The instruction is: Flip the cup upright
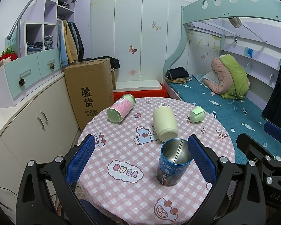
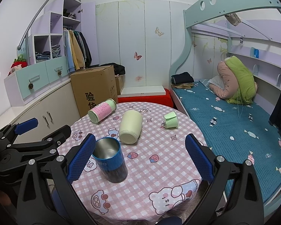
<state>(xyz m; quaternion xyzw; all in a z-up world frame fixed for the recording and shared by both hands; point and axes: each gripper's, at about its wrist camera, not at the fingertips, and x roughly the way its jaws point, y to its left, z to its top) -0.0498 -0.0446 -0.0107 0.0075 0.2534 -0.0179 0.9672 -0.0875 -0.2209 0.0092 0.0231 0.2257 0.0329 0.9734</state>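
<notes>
A blue metal cup (image 1: 173, 162) (image 2: 110, 159) stands upright with its mouth open on the round table (image 1: 140, 196) (image 2: 159, 168). A cream cup (image 1: 164, 123) (image 2: 130, 129) lies on its side behind it. A pink and green can (image 1: 120, 107) (image 2: 102, 112) lies on its side at the far left. A small green paper cup (image 1: 196, 114) (image 2: 170, 120) lies tipped at the far right. My left gripper (image 1: 140, 159) is open, its right finger beside the blue cup. My right gripper (image 2: 138, 157) is open, its left finger beside the blue cup.
A cardboard box (image 1: 90, 90) (image 2: 95, 86) stands on the floor behind the table at the left, by white cabinets (image 1: 28, 116). A bed with a teal cover (image 1: 224, 108) (image 2: 234, 116) runs along the right. A red stool (image 1: 140, 93) sits behind the table.
</notes>
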